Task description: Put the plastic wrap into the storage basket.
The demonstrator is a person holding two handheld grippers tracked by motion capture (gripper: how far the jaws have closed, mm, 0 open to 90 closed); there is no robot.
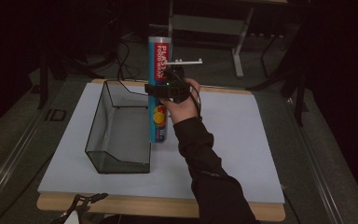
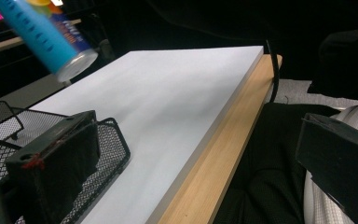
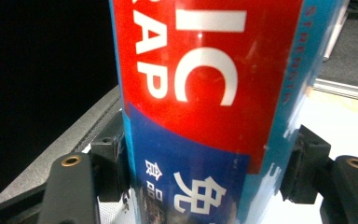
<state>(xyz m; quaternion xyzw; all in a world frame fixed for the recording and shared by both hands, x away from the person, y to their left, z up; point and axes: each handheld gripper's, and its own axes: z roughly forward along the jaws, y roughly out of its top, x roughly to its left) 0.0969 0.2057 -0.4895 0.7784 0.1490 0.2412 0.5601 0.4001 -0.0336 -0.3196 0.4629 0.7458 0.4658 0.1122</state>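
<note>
A pale wooden bench point(image 1: 168, 207) is carrying a large white board point(image 1: 233, 140) that is covering nearly all of its top, leaving a strip of wood showing along the near edge. A black wire-mesh basket point(image 1: 121, 128) is sitting directly on the board's left half.

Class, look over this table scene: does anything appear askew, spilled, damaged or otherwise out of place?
Nothing looks spilled or damaged. The tall blue-and-red plastic wrap tube is clamped in the right gripper, its bottom end off the white board, beside the black wire mesh basket, which stands squarely. The left gripper is open.
</note>
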